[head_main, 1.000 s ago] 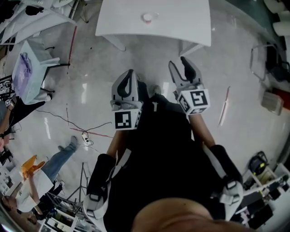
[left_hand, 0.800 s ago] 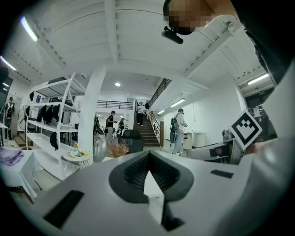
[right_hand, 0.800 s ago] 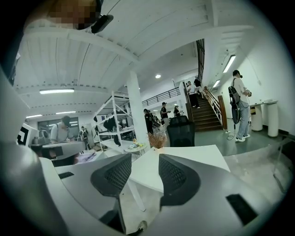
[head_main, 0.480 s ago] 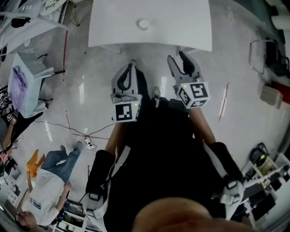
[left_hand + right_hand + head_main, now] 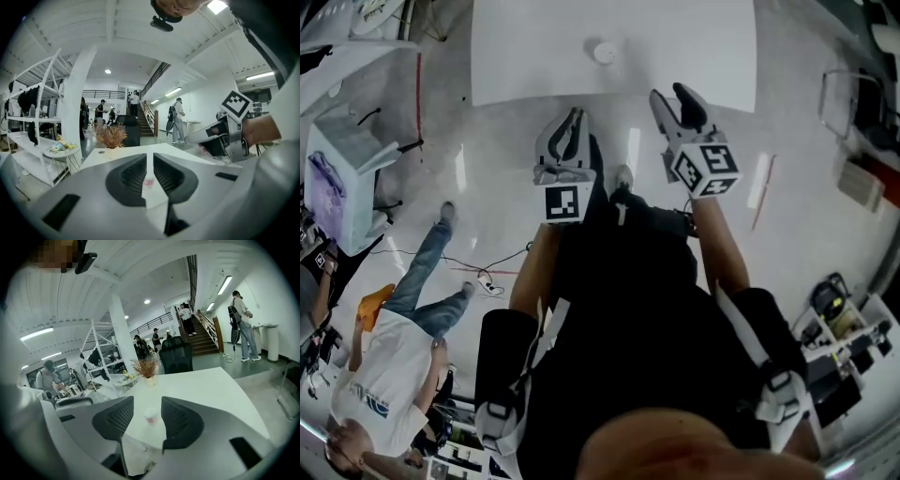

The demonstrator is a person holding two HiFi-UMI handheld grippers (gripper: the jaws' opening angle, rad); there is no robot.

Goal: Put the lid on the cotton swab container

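Cotton swab container [image 5: 604,52] stands on the white counter [image 5: 703,47], near its front edge, at 12 o'clock from both grippers and well apart from them. Left gripper [image 5: 573,117]: fingers almost together, just opening, nothing between them. Right gripper [image 5: 672,94]: fingers apart, nothing held.

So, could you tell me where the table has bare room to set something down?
The table is bare left and right of the container, widest toward its right edge, and along the near edge. Nowhere is crowded: only the container shows, around mid-table.
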